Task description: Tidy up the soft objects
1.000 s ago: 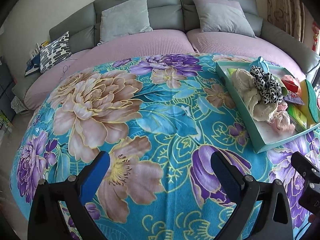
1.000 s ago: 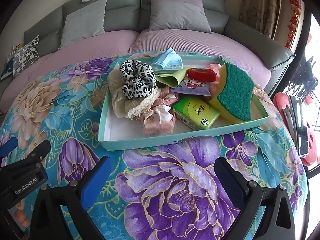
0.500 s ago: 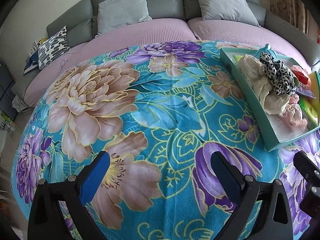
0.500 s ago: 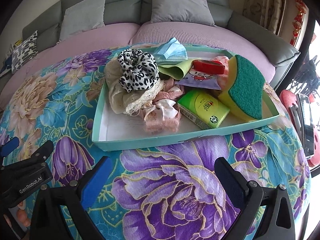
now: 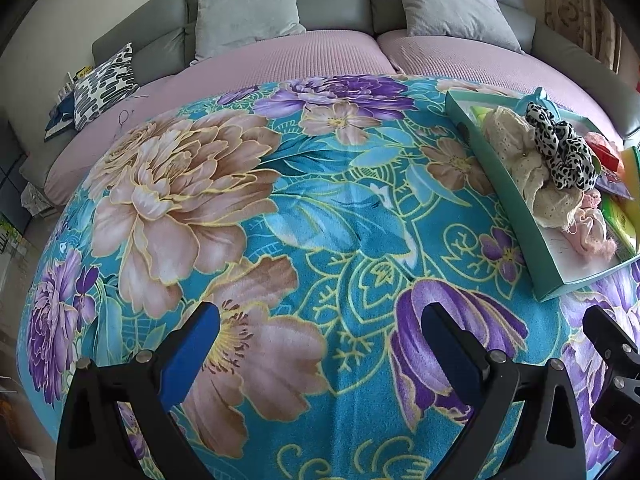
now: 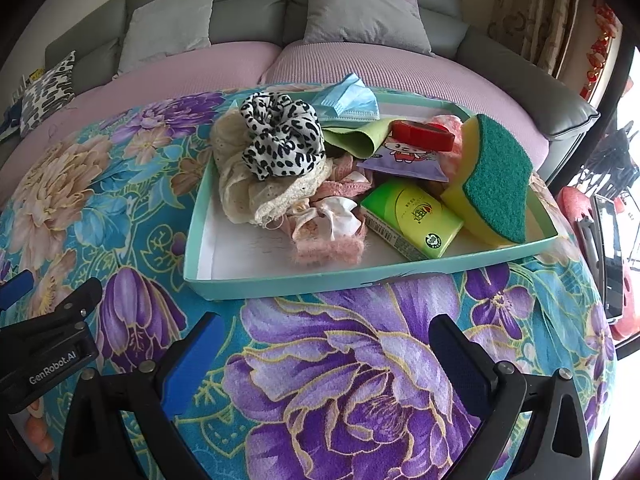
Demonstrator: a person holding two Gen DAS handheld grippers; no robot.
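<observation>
Both the left gripper [image 5: 320, 344] and right gripper [image 6: 326, 354] hover empty, jaws spread wide, the right facing the tray [image 6: 280, 278] at twelve o'clock, probably to pick from its heaped soft things.

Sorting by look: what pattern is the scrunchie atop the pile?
Black-and-white leopard print scrunchie, clearest in right wrist view.
</observation>
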